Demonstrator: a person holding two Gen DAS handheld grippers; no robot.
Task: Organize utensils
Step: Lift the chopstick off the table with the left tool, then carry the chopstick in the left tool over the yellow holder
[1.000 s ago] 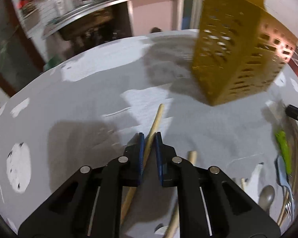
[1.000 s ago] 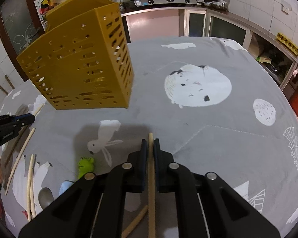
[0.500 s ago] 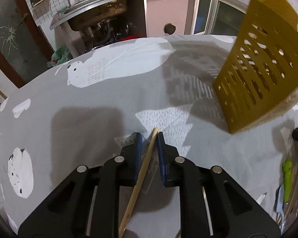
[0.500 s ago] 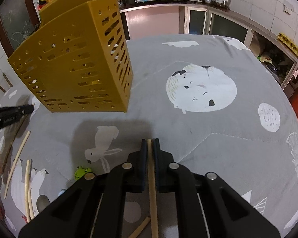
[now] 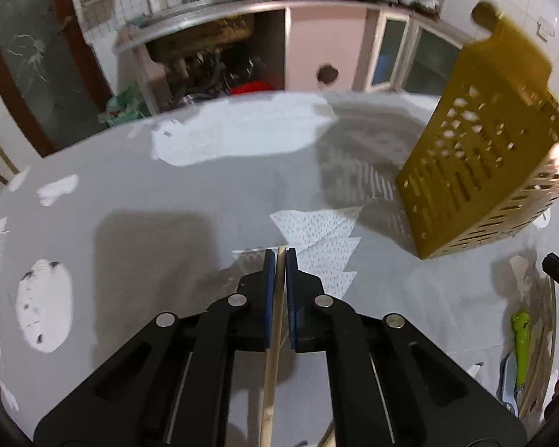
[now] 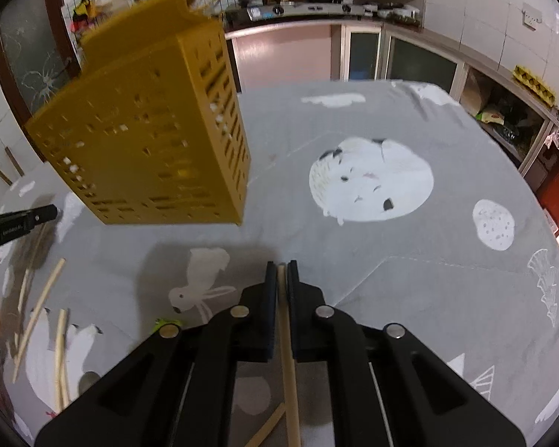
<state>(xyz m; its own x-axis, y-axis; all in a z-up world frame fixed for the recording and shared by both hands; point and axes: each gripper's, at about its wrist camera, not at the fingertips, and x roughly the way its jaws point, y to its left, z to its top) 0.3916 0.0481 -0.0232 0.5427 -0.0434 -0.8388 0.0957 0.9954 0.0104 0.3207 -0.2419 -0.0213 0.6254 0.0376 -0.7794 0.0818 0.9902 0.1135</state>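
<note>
Chopsticks, one in each gripper: the left gripper (image 5: 280, 257) is clenched on a chopstick (image 5: 272, 365), and the right gripper (image 6: 281, 269) is clamped on another stick (image 6: 289, 365). A yellow caddy (image 6: 149, 130) stands on the grey cloth (image 6: 391, 268) ahead. More chopsticks (image 6: 41, 305) lie loose beside a green-handled utensil (image 5: 520, 339).
</note>
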